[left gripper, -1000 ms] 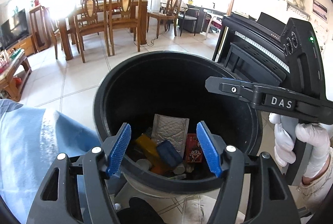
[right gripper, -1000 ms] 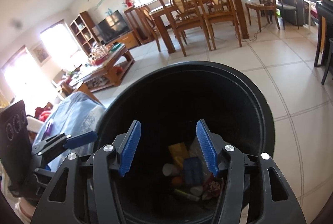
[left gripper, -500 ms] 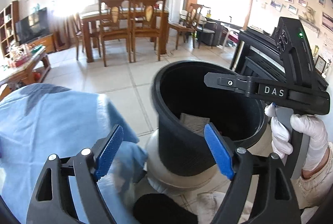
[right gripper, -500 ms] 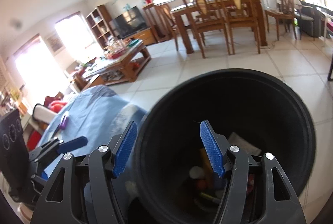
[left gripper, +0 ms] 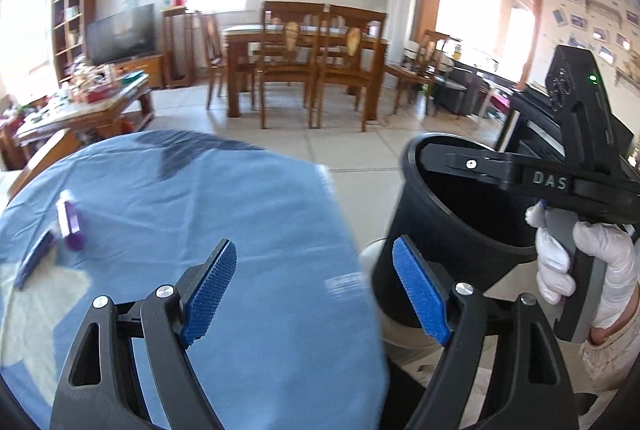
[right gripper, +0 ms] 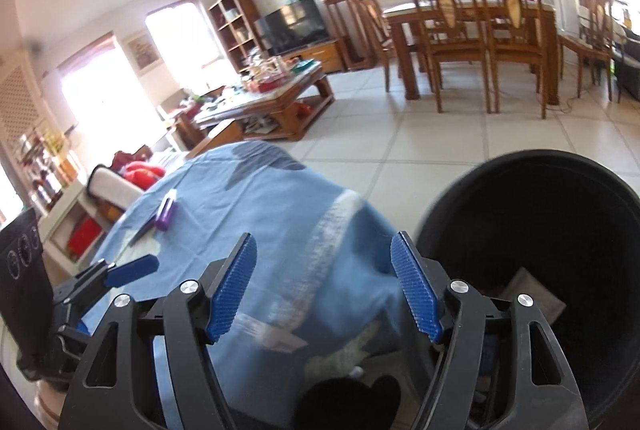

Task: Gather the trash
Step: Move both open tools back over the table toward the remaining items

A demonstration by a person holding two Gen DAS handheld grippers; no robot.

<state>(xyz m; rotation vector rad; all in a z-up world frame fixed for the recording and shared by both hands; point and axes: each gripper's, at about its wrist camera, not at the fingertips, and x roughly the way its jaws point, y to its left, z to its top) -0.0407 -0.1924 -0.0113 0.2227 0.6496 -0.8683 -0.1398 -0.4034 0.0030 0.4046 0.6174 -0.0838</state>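
Observation:
A black trash bin [left gripper: 448,230] stands on the floor right of a table with a blue cloth [left gripper: 200,214]; it also shows in the right wrist view [right gripper: 540,230], with a grey padded envelope [right gripper: 532,296] inside. A purple and white tube [left gripper: 70,226] and a dark blue flat item [left gripper: 34,262] lie on the cloth's far left; the tube shows in the right wrist view [right gripper: 166,210]. My left gripper [left gripper: 316,294] is open and empty over the cloth's right edge. My right gripper [right gripper: 326,290] is open and empty, between cloth and bin.
A dining table with wooden chairs [left gripper: 304,62] stands behind on the tiled floor. A cluttered coffee table [right gripper: 264,98] and a TV [right gripper: 296,22] are at the left. A dark piano [left gripper: 560,126] stands behind the bin.
Both grippers have swung left, away from above the bin toward the blue cloth. The bin's contents have dropped out of the left wrist view. Both stay open.

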